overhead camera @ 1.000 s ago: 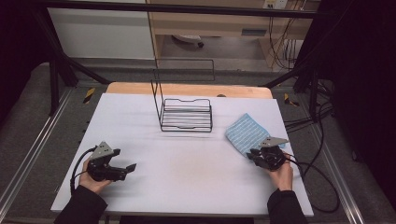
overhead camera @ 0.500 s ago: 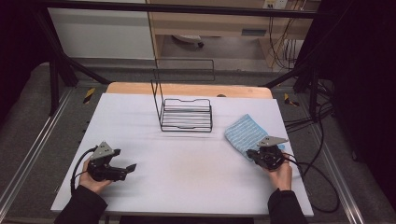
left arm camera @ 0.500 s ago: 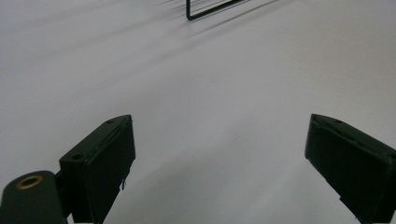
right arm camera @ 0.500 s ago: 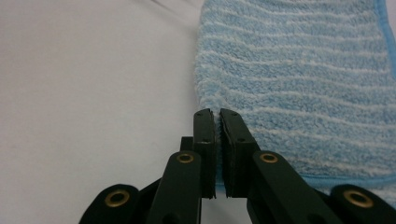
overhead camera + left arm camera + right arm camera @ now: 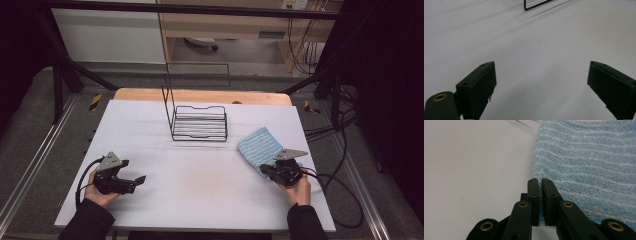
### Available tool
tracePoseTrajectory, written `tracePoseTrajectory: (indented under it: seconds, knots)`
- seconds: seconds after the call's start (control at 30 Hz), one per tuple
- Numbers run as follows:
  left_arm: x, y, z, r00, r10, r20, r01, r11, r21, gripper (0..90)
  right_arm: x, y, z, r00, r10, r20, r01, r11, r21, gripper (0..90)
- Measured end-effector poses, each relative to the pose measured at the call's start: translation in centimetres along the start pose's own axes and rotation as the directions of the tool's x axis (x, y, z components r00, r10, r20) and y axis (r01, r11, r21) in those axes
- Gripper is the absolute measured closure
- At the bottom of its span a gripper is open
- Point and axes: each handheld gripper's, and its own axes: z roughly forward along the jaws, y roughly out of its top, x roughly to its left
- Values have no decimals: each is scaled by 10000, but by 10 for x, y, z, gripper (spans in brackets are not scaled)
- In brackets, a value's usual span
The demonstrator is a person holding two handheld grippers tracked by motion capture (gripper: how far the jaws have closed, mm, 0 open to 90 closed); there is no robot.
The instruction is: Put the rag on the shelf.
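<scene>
Our right gripper [image 5: 539,181] has just closed, its jaws pinching the near edge of the cloth [image 5: 589,160] lying ahead of it. Our left gripper [image 5: 541,82] stands wide, empty, well apart from the cloth.

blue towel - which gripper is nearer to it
Right. The right gripper sits at the blue towel's near corner, jaws shut at its edge; the left gripper rests far across the table.

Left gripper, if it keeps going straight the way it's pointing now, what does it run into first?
Probably nothing soon: ahead of the left gripper, whose jaws stand wide apart, lies bare white table. The wire rack sits far ahead, slightly off line; depth is hard to judge.
</scene>
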Motion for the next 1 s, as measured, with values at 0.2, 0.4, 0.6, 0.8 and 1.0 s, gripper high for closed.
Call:
tracePoseTrajectory:
  seconds: [0.2, 0.4, 0.6, 0.8, 1.0]
  knots:
    - [0, 0, 0, 10000, -8, -11, 8, 10000, 0, 85, 10, 2, -1, 9994, 146, -328, -144, 9999, 55, 858]
    - [0, 0, 0, 10000, 5, -7, -5, 10000, 16, 85, 18, 5, 1, 9982, 197, -560, -194, 9998, 45, 858]
    - [0, 0, 0, 10000, 12, -7, -12, 10000, 25, 85, 25, 7, 1, 9964, 307, -788, -306, 9995, 26, 859]
    - [0, 0, 0, 10000, 5, -19, -5, 10000, 34, 85, 33, 10, 2, 9931, 471, -1071, -472, 9989, 9, 859]
    - [0, 0, 0, 10000, 7, -25, -7, 10000, 38, 85, 41, 13, 5, 9912, 426, -1254, -428, 9991, 8, 860]
